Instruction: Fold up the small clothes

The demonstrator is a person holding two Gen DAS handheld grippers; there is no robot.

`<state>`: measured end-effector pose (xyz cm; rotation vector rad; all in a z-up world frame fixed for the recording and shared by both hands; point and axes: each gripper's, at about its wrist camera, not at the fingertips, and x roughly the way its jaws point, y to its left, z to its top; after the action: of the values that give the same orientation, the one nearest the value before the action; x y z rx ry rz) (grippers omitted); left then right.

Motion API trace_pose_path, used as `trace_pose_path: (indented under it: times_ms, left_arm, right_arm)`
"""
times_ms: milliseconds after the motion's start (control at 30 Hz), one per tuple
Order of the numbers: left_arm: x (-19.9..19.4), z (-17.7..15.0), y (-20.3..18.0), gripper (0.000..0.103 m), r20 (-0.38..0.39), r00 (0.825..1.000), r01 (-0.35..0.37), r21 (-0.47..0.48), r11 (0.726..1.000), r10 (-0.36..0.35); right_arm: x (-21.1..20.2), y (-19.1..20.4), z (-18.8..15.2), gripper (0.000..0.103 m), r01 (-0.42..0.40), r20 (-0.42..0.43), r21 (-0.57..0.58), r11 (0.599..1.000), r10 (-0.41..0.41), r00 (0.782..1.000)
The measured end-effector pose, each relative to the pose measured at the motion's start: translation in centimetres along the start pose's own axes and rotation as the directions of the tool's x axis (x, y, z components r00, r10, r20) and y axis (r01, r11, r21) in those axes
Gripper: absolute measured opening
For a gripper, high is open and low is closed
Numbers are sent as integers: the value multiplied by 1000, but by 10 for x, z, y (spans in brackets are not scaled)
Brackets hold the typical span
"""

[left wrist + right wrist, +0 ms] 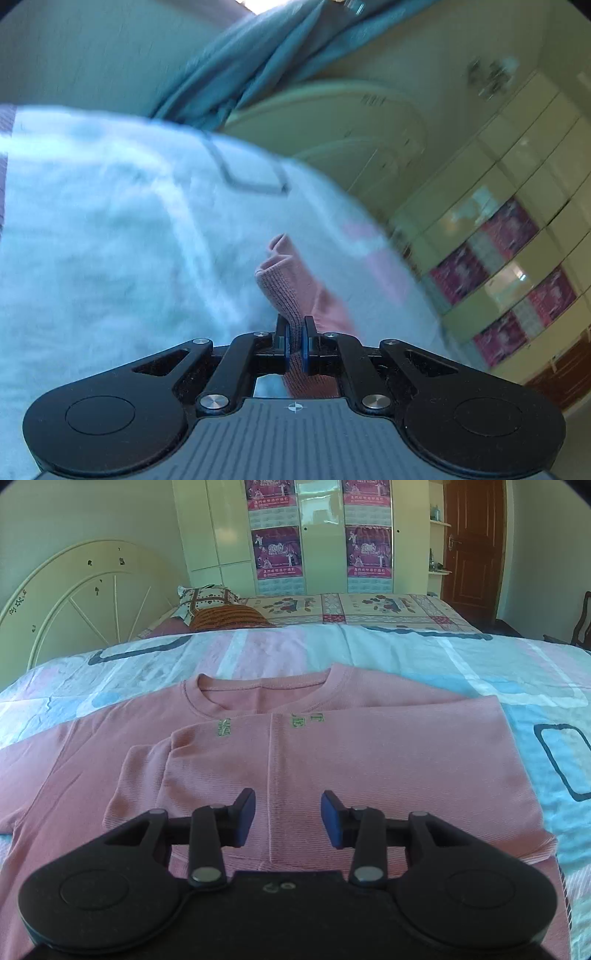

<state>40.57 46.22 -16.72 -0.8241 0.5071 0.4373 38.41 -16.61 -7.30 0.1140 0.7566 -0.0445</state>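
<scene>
Two grippers show, one per wrist view. In the left wrist view, the left gripper [295, 341] has its blue pads pressed together on a ribbed fold of the pink shirt [291, 291], which rises toward twelve o'clock from the pinch, over the blurred pale bedsheet [110, 221]. In the right wrist view, the right gripper [288, 818] has its jaws spread partway, holding nothing, above the shirt lying flat on the sheet, collar [258, 686] toward twelve o'clock.

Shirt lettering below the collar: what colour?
Green, on the pink shirt; clearest in the right wrist view.
</scene>
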Motion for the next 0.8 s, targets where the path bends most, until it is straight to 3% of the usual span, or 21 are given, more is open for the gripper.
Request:
trace_pose_path:
  times_ms: [67, 133, 267, 333, 433, 567, 667, 800]
  left_arm:
    - [7, -5, 1, 5, 4, 1000, -24, -12, 1000, 24]
    - [3, -9, -14, 5, 38, 999, -27, 45, 999, 25]
    - [-18, -26, -72, 5, 66, 993, 83, 198, 977, -98]
    - [-34, -47, -112, 5, 42, 985, 146, 308, 940, -167]
    - [-42, -92, -181, 5, -11, 970, 218, 483, 848, -243]
    - [-49, -159, -264, 5, -160, 935, 350, 576, 739, -318]
    - [-57, -209, -316, 5, -258, 905, 426, 567, 705, -339]
    - [-71, -286, -372, 5, -352, 885, 466, 636, 615, -306]
  right_arm:
    - [1, -3, 0, 38, 7, -10, 15, 1000, -7, 1000]
    - [-2, -5, 1, 38, 11, -3, 25, 1000, -11, 1000]
    - [-8, -15, 3, 38, 20, 16, 43, 999, -21, 1000]
    - [-8, -21, 4, 38, 24, 19, 57, 998, -25, 1000]
    - [-10, -29, 3, 38, 14, 26, 84, 996, -16, 1000]
    - [-12, -37, 3, 38, -18, 34, 100, 995, 14, 999]
    - [-16, -47, 4, 39, -37, 43, 122, 992, 32, 999]
    - [-21, -65, 5, 40, -64, 38, 167, 984, 59, 998]
